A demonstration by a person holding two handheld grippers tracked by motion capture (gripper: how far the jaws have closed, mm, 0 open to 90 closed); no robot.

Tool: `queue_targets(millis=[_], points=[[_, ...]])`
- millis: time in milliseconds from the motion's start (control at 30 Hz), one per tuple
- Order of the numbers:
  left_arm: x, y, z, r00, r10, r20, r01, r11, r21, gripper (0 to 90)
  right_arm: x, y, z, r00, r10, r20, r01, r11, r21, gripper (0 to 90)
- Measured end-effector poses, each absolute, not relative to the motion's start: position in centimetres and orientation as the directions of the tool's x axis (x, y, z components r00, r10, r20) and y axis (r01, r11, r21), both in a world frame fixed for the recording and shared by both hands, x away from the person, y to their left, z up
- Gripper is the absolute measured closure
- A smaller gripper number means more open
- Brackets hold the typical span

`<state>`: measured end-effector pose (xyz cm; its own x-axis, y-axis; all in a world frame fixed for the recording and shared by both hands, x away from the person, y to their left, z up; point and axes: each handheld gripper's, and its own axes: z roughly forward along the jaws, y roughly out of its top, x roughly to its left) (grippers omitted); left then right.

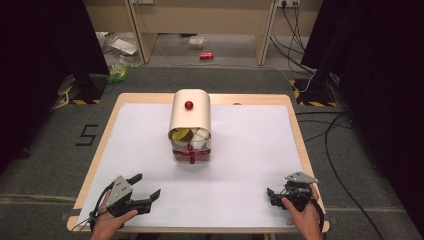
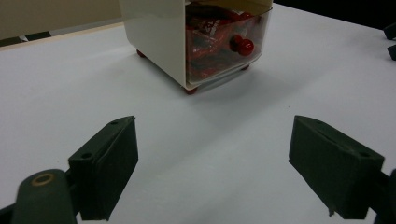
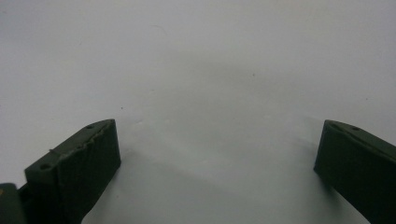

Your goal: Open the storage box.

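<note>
A cream box [image 1: 190,120] with a rounded top and a red knob [image 1: 189,105] stands at the middle of the white table [image 1: 250,150]. Its upper compartment shows yellow and white items [image 1: 189,135]. Below them is a clear drawer [image 1: 192,156] with a red knob and red contents. In the left gripper view the drawer [image 2: 219,46] and its knob [image 2: 243,45] lie ahead. My left gripper [image 1: 148,185] rests near the front left corner, open and empty [image 2: 215,172]. At the front right my right gripper [image 1: 271,196] is open over bare table [image 3: 217,172].
The table's wooden rim [image 1: 95,160] frames the white sheet. On the floor beyond are wooden furniture legs [image 1: 137,35], a red can [image 1: 206,55], a green object [image 1: 119,71], black stands [image 1: 87,85] and cables [image 1: 330,130] at the right.
</note>
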<state>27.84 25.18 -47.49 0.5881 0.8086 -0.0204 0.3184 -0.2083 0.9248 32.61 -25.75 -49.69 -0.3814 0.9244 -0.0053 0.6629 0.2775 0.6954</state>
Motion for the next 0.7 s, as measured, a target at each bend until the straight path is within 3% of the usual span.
queue_targets(millis=[700], points=[[28.8, 22.9, -45.3, 0.620, 0.784, -0.003, 0.274, -0.213, 0.938, 15.3, 32.6, -25.8, -49.7, -0.382, 0.924, -0.005, 0.663, 0.278, 0.695, 0.4]])
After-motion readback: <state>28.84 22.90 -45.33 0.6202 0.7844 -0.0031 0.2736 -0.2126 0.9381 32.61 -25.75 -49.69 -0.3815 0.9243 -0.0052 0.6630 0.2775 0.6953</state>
